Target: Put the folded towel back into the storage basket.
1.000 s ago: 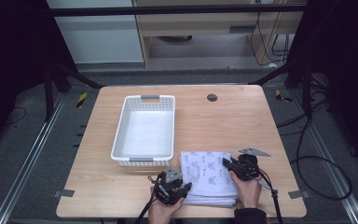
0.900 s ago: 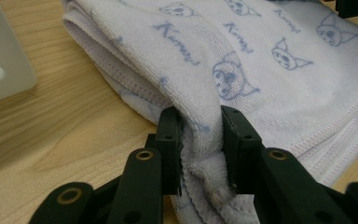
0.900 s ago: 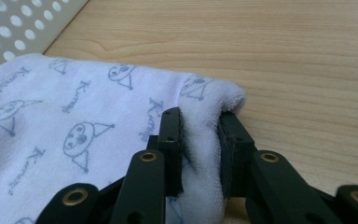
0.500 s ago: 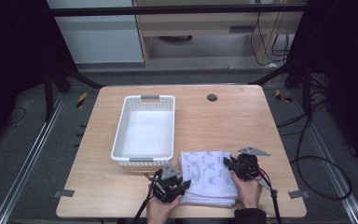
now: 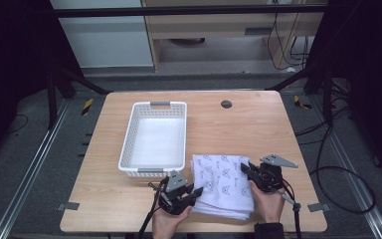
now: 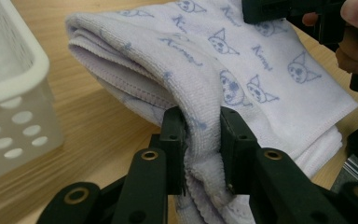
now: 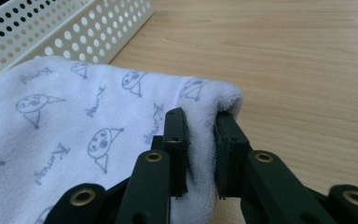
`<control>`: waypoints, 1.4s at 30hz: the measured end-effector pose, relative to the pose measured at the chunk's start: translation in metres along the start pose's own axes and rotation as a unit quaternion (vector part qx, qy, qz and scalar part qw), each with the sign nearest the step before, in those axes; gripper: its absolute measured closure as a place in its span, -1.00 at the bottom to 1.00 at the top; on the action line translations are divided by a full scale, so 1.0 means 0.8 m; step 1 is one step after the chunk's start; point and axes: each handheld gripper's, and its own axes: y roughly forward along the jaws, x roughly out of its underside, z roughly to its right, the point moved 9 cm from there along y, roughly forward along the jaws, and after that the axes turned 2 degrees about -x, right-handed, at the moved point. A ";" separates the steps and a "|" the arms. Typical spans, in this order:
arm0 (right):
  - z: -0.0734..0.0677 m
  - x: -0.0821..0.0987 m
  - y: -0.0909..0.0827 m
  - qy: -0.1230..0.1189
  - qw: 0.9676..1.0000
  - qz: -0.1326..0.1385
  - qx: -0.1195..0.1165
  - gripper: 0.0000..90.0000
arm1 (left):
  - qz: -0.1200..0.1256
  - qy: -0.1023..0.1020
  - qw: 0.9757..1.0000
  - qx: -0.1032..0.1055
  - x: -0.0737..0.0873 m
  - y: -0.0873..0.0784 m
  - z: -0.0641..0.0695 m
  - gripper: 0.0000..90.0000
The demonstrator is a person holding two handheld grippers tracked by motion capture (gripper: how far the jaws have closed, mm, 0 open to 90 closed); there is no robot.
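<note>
Wooden table (image 5: pixel 238 124): both grippers pinch folded towel (image 5: pixel 224 184) edges beside basket (image 5: pixel 154 137).

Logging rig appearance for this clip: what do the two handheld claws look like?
Both the left claw and right claw are black, with brass-coloured pivot rivets on the jaw links. Each carries a grey three-cornered plate on top and trails a black cable. A dark sleeve cuff shows at the right wrist.

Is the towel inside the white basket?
No, the folded towel lies on the table beside the white basket, held by both grippers.

Right gripper (image 7: pixel 200 140) pinches a fold of the printed towel (image 7: pixel 74 135) near the white basket (image 7: pixel 51 32)
</note>
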 end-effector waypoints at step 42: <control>-0.049 -0.089 -0.024 -0.048 0.996 0.070 0.022 0.71 | 0.066 0.034 0.997 -0.006 -0.067 -0.049 -0.022 0.61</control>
